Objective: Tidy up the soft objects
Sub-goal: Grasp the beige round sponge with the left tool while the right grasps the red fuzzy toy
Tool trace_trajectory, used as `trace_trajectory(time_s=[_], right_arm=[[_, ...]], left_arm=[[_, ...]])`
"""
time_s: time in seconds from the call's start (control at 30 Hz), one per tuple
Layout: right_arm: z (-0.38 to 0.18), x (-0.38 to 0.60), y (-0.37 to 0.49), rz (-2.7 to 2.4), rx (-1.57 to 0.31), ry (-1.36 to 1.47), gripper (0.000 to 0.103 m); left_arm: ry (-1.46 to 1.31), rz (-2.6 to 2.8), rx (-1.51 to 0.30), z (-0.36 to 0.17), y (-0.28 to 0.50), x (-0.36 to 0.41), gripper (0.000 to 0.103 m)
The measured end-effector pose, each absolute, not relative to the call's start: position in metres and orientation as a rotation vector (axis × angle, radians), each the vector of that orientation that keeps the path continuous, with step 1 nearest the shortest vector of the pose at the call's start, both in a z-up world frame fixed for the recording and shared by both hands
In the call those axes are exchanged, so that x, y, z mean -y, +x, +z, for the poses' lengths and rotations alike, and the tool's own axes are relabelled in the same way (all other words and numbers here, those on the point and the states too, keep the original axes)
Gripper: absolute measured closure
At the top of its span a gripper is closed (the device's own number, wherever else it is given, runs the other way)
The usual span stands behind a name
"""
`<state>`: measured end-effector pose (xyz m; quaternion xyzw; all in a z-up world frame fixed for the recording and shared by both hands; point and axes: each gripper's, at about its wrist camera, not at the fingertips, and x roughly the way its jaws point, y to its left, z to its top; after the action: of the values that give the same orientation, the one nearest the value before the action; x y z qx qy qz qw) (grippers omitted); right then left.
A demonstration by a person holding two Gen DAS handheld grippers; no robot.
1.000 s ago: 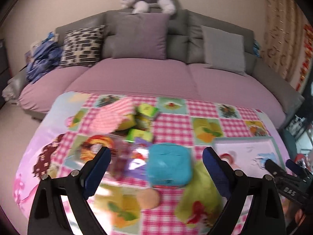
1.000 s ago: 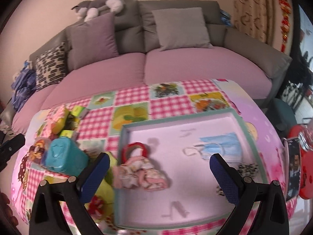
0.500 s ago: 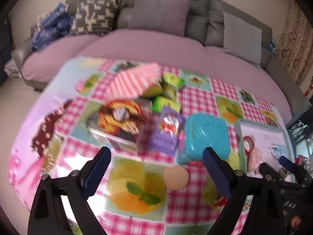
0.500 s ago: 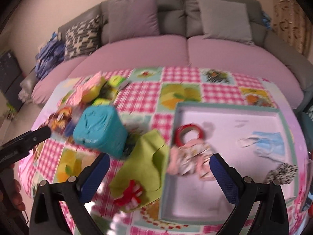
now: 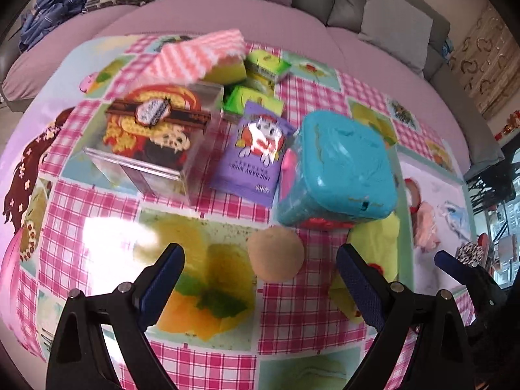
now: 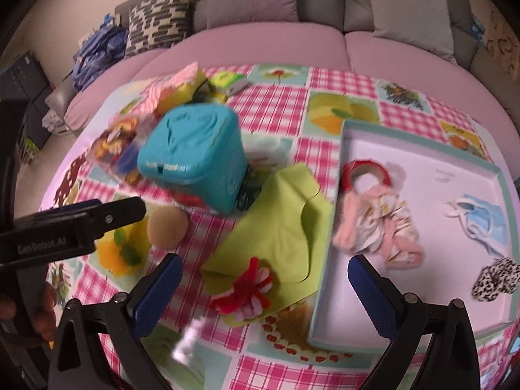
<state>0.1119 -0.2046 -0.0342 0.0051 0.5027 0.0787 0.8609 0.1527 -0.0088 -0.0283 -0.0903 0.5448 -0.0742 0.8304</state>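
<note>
over the last second i've swung both grippers down from the sofa view onto the table, so i read this as lining up the next soft pick. my left gripper [image 5: 260,279] has its jaws wide apart, with the tan round puff [image 5: 276,254] lying between the fingertips, just ahead. my right gripper [image 6: 265,287] is also spread and empty, hovering over the green cloth [image 6: 279,221] and red yarn pompom [image 6: 245,287], just left of the tray [image 6: 328,292]. motion blur makes contact hard to judge, probably none.

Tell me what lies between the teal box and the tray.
A lime-green cloth spreads from the teal box to the tray wall, seen best in the right wrist view.
</note>
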Motion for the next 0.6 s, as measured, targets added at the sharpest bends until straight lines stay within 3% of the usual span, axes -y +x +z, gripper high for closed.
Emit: trace_trajectory(time_s=[0.1, 0.47, 0.6], right_arm=[[-0.04, 0.203, 0.109, 0.181, -1.071, 0.013, 0.003], [-0.058, 0.194, 0.103, 0.22, -1.131, -0.006, 0.029], [-0.063, 0.192, 0.104, 0.227, -1.153, -0.018, 0.033]], left_arm=[[-0.174, -0.155, -1.186, -0.036, 0.155, 0.01, 0.008], [-0.157, -0.157, -1.221, -0.044, 0.159, 0.013, 0.008], [-0.125, -0.163, -1.236, -0.048, 0.16, 0.019, 0.008]])
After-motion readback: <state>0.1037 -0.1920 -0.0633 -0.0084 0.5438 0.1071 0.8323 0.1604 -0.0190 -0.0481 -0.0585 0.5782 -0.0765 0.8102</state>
